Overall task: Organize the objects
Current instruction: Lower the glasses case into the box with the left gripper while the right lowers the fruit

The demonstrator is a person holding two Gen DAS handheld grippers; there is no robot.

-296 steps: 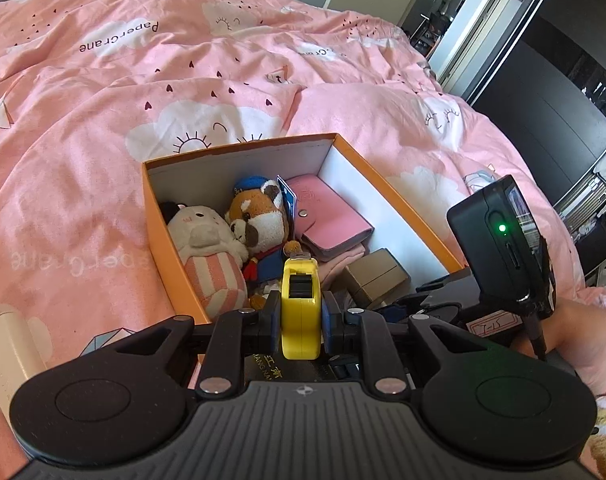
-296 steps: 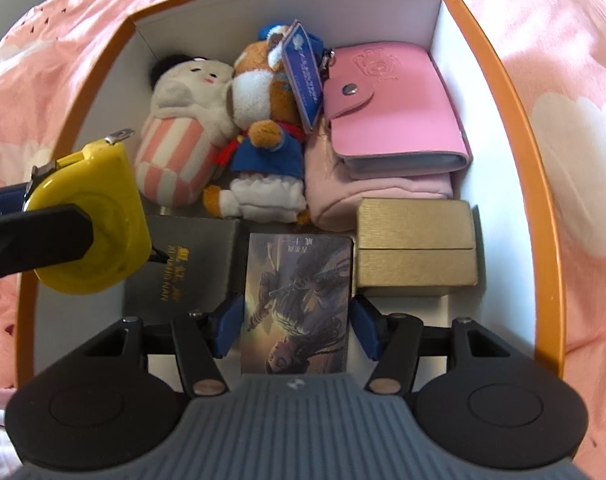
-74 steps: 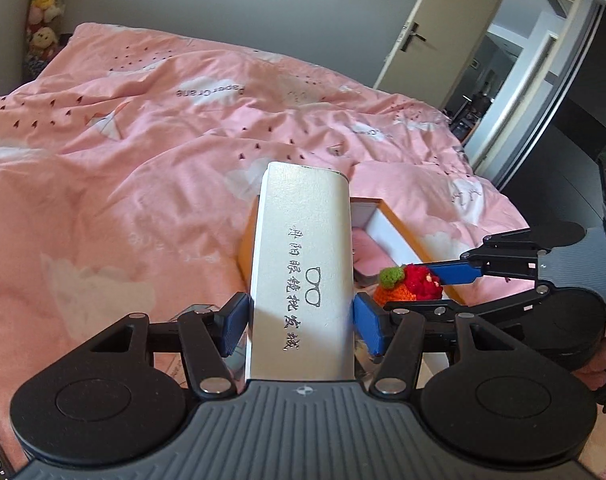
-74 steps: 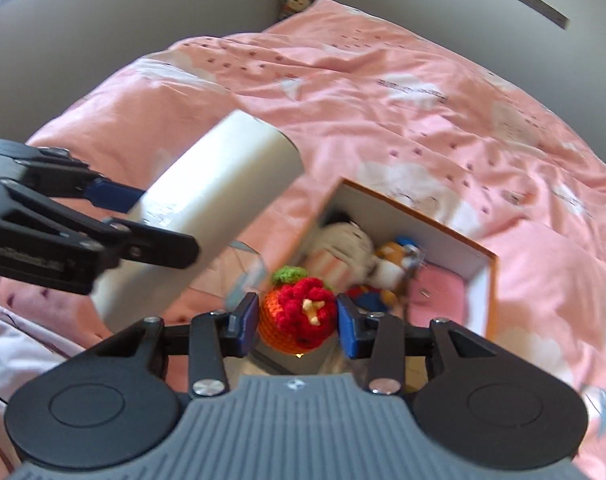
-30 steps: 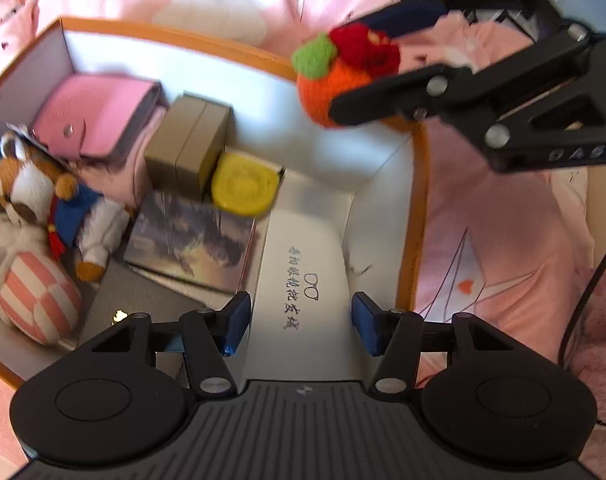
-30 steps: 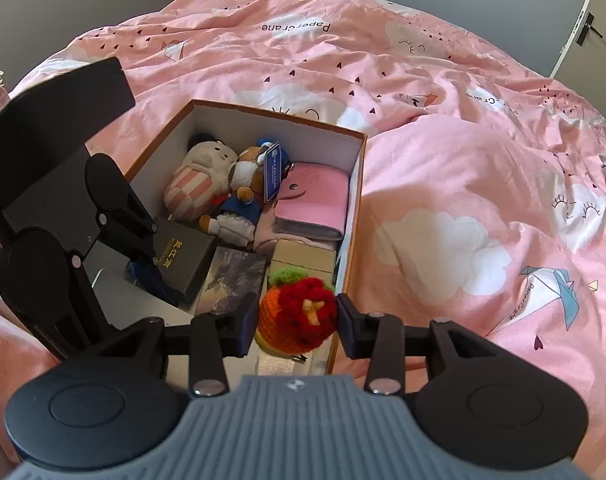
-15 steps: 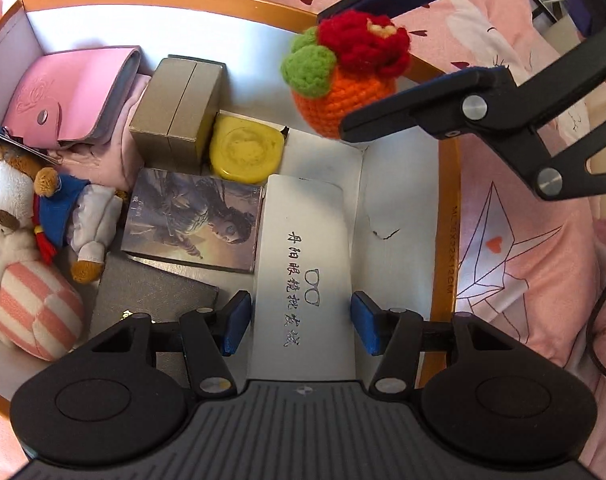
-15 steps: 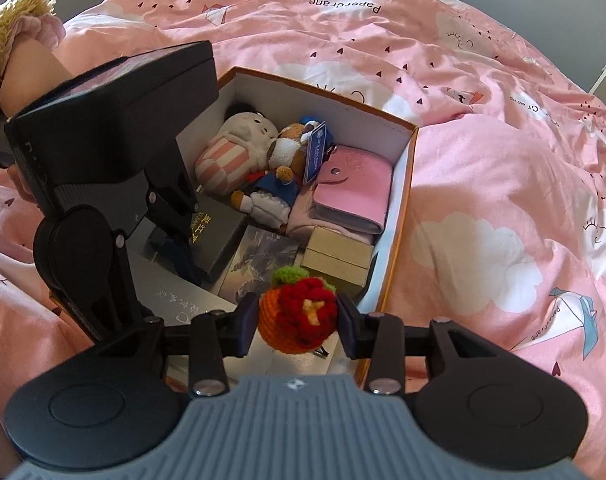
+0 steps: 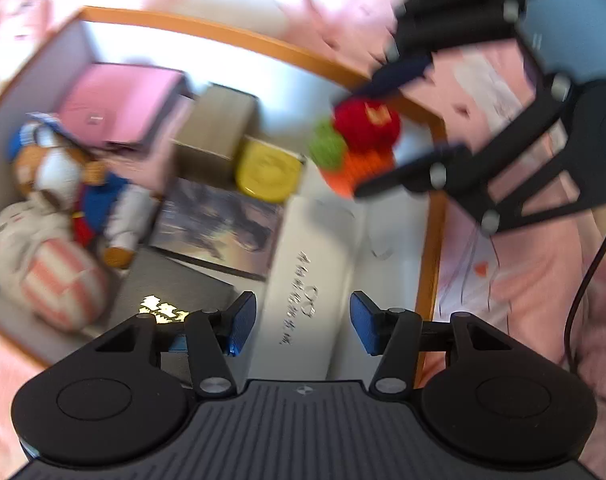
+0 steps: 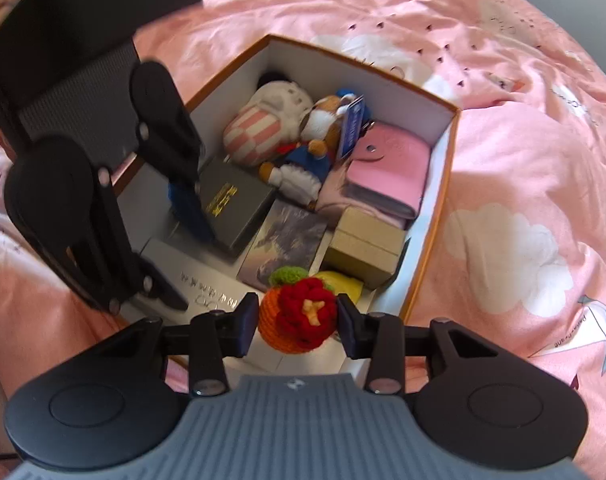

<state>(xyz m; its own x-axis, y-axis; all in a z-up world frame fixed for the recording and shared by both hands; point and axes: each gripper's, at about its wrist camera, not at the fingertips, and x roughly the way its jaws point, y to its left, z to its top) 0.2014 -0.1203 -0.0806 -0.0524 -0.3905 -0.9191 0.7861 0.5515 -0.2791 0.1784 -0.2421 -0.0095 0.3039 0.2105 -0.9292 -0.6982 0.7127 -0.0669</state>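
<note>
Packing the orange-rimmed box (image 10: pixel 431 236) goes on: the left gripper (image 9: pixel 303 322) stands with its jaws parted, clear of the white case (image 9: pixel 307 280) lying inside, while the right gripper (image 10: pixel 297 322) clamps a knitted fruit (image 10: pixel 299 320) over the near corner, which I judge must next be lowered into the free spot beside the yellow tape measure (image 9: pixel 269 174).

You've got a fuzzy crocheted yarn fruit (image 10: pixel 299 320), a smooth matt white case (image 9: pixel 311 280), a glossy yellow plastic tape (image 9: pixel 269 174), soft cotton bedding (image 10: pixel 523 200).
</note>
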